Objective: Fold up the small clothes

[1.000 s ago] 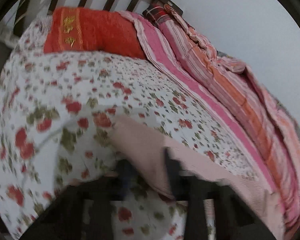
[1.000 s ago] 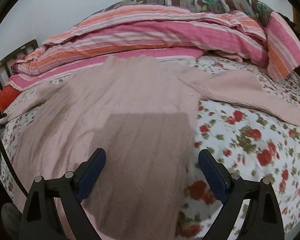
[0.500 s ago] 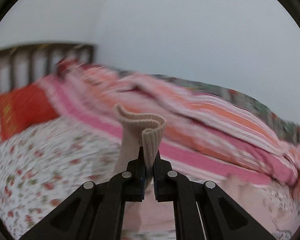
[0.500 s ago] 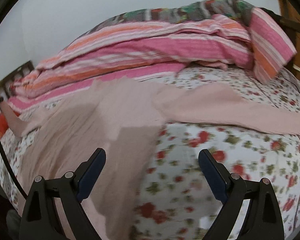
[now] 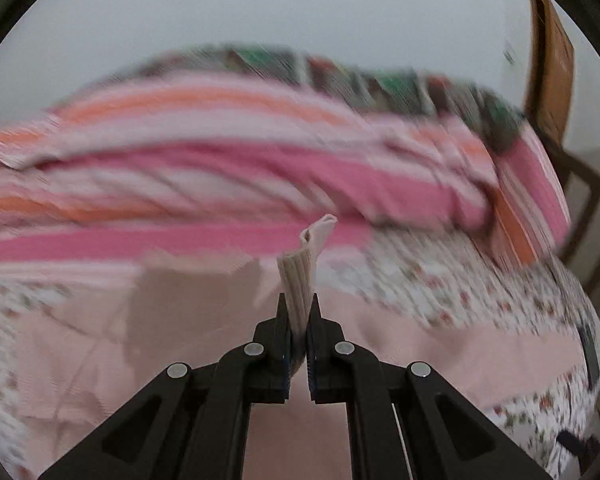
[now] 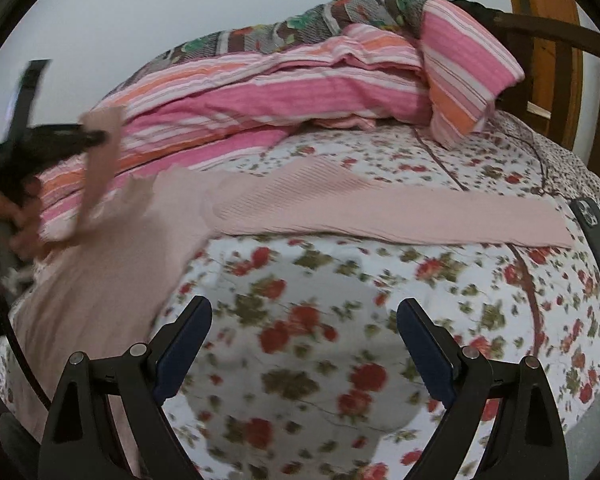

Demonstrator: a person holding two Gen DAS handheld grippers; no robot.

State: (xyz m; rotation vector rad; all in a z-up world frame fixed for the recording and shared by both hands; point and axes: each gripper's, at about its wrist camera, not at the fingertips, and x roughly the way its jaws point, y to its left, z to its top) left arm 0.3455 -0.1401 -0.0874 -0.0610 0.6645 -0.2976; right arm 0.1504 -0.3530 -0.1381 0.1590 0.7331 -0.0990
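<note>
A pale pink ribbed sweater (image 6: pixel 112 264) lies spread on the floral bed sheet (image 6: pixel 308 320). Its right sleeve (image 6: pixel 380 208) lies stretched out to the right. My left gripper (image 5: pixel 299 312) is shut on the ribbed cuff of the left sleeve (image 5: pixel 302 280) and holds it up above the sweater body (image 5: pixel 180 340). In the right wrist view the left gripper (image 6: pixel 96 136) shows at the far left with the sleeve (image 6: pixel 96 176) hanging from it. My right gripper (image 6: pixel 304 320) is open and empty above the bare sheet, right of the sweater body.
A pink and orange striped duvet (image 6: pixel 300 92) is bunched along the back of the bed by the wall. A dark phone (image 6: pixel 596 224) lies at the right edge of the bed near the sleeve end. A wooden bed frame (image 6: pixel 556 40) stands at the far right.
My left gripper closed on the left sleeve cuff, lifted it and swung it right over the sweater. My right gripper moved right, off the sweater body, over the bare sheet.
</note>
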